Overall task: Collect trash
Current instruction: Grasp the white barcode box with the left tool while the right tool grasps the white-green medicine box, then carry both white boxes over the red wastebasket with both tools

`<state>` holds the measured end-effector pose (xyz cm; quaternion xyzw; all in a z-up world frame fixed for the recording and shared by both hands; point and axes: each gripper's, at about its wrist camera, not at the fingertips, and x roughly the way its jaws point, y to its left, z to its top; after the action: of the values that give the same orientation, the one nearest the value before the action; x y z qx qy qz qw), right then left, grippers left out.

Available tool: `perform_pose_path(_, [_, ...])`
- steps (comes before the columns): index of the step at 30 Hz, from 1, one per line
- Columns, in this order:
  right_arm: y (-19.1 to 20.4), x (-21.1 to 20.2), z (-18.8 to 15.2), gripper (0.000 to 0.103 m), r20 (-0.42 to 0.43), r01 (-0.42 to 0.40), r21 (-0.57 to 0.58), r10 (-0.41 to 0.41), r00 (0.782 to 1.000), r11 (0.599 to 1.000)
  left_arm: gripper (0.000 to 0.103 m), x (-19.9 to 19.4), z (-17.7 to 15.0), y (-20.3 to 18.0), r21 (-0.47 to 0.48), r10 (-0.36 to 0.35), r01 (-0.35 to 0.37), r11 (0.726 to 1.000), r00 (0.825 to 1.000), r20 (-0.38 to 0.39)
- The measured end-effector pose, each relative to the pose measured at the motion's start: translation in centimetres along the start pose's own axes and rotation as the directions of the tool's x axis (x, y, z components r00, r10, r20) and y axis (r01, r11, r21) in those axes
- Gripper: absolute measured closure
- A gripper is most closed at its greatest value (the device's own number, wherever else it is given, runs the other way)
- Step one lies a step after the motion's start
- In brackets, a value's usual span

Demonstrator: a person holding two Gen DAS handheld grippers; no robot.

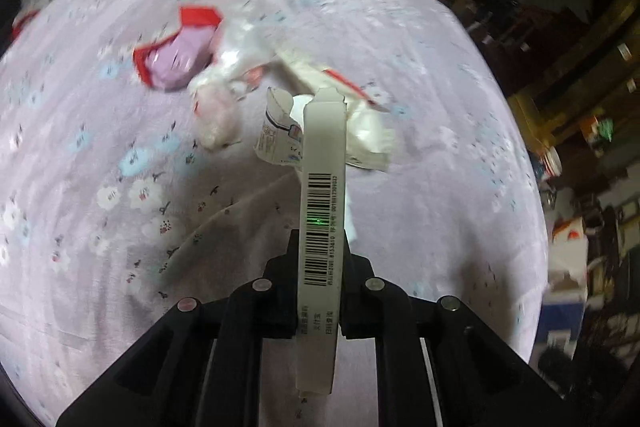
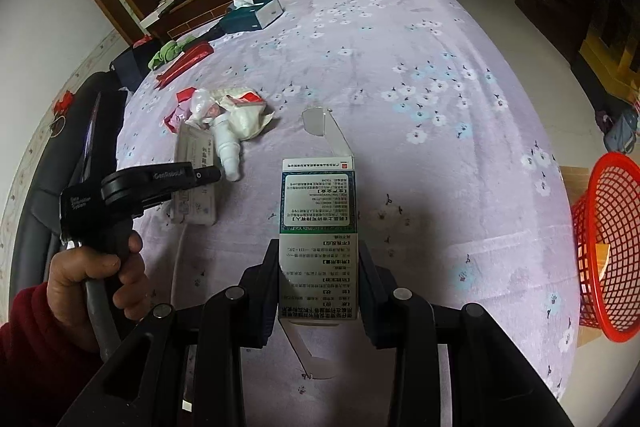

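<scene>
Gripping a flattened white carton (image 1: 322, 187) edge-on, the left gripper (image 1: 318, 251) has its jaws closed tight on the barcoded panel, which sticks out toward twelve o'clock over the lilac flowered bedspread (image 1: 420, 107). Beyond it, at eleven to one o'clock, lies the remaining litter: a crumpled white wrapper (image 1: 370, 135), a clear plastic bag (image 1: 236, 59) and a red-edged pink packet (image 1: 180, 51). Seen from the right wrist, the right gripper (image 2: 320, 267) clamps a green-and-white medicine box (image 2: 318, 227) between its fingers, flap open at twelve o'clock. A red mesh basket (image 2: 608, 247) stands off the bed at three o'clock. At nine o'clock a hand (image 2: 96, 275) in a dark red sleeve (image 2: 40, 359) holds the left gripper's handle, with a white spray bottle (image 2: 228, 147) in the litter pile behind it. A teal tissue box (image 2: 252, 13) sits at eleven o'clock.
</scene>
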<state>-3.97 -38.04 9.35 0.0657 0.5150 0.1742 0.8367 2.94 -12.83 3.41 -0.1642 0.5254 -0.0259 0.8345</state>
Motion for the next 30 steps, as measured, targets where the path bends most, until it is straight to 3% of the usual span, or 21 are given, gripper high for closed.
perform_pose_path(10, [0.1, -0.5, -0.2, 0.067, 0.014, -0.009, 0.011, 0.009, 1.0, 1.0, 0.09, -4.4, -1.3, -3.1, 0.139, -0.042, 0.032, 0.99, 0.997, 0.068])
perform_pose_path(20, [-0.5, -2.1, -0.7, 0.066, 0.058, 0.011, 0.036, -0.013, 0.998, 0.999, 0.09, -7.4, -3.2, -8.0, 0.291, -0.038, -0.007, 0.957, 0.988, 0.149])
perform_pose_path(30, [-1.6, -4.4, -1.8, 0.066, 0.102, 0.043, 0.061, -0.049, 0.994, 0.997, 0.09, -8.5, -4.9, -11.2, 0.375, -0.038, -0.031, 0.927, 0.984, 0.176])
